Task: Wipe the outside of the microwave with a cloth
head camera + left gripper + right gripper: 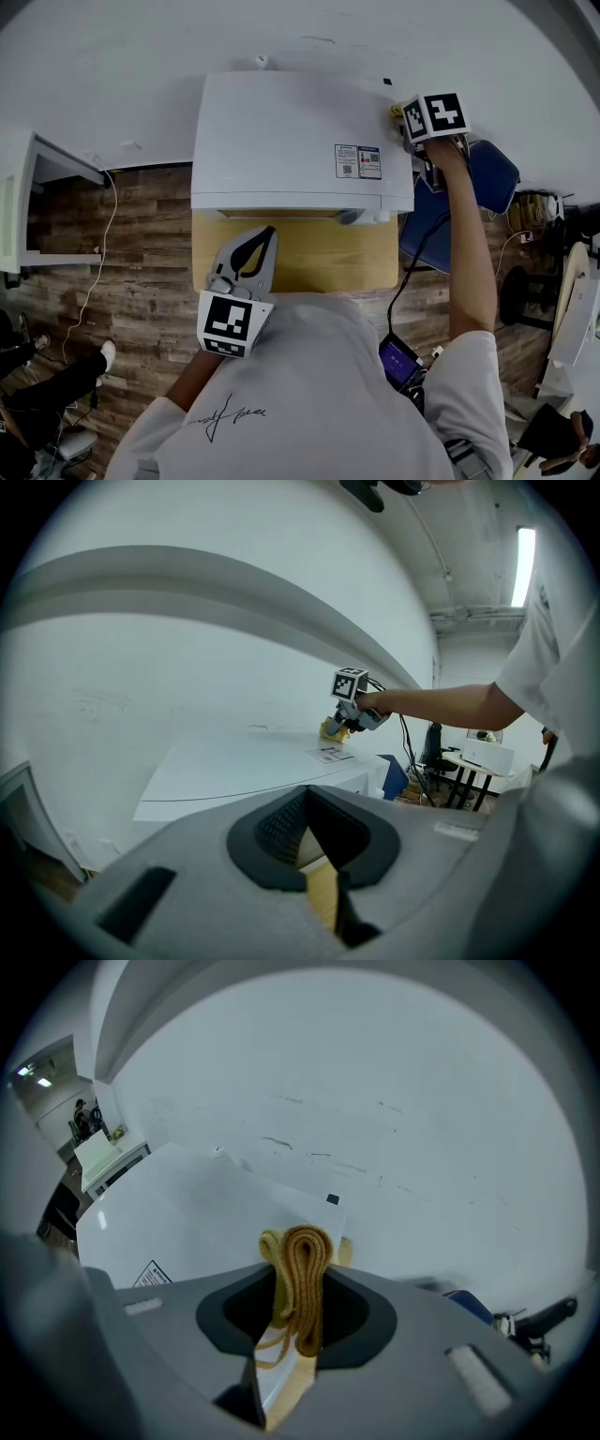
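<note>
Head view shows a white microwave (281,131) standing at the back of a wooden counter (309,258), its rear close to a pale wall. The right hand-held gripper (407,124) is reached out to the far right corner of the microwave's top panel, jaws clamped on a folded yellow cloth (397,111). The right gripper view confirms the grip: the cloth is bunched in loops between the jaws and juts out past them, over the white top near the back edge. Whether the cloth presses on the panel or sits just above it cannot be told. The left hand-held gripper (267,236) is held low over the counter in front of the microwave, apart from it, jaws together with nothing between them. A printed label (358,161) lies on the right part of the top panel, nearer the front than the cloth. Assessment: the step in hand appears to be wiping the top surface, with the cloth at the right rear corner. The left part of the top, the front and both sides show no cloth contact at this moment. The next move would likely call for drawing the cloth across the top under steady pressure, minding the label edges. The idle left hand-held gripper is placed where it could brace the front if the microwave slides.
</note>
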Available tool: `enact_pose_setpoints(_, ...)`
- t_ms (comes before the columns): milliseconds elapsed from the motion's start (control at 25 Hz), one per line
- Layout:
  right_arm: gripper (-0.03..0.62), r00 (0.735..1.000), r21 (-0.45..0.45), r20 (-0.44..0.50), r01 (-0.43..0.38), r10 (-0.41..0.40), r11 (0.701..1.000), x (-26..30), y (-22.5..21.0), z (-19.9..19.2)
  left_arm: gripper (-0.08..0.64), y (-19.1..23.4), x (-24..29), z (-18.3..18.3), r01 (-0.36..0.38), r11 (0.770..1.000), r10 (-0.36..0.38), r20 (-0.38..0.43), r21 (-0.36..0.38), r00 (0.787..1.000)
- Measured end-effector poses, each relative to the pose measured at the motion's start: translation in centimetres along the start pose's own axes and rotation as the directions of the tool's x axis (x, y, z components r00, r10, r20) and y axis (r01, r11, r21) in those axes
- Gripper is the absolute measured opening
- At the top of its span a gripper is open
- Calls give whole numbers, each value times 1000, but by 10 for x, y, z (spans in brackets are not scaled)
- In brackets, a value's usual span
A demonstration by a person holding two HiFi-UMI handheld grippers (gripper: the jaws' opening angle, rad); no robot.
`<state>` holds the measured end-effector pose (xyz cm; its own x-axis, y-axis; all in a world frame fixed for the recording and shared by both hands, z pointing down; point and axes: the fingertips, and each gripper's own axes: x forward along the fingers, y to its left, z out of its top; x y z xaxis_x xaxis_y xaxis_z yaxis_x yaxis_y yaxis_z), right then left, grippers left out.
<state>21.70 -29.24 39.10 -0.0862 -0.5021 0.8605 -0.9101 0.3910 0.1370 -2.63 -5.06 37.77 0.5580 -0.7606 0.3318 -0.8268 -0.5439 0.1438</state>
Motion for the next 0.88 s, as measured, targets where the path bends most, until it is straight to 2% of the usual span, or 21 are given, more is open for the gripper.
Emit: enact_pose_setpoints(880,120,997,-67,5,-77,77,995,5,59,23,-5,2,-4,0,11,1000,-11,11,-5,1000)
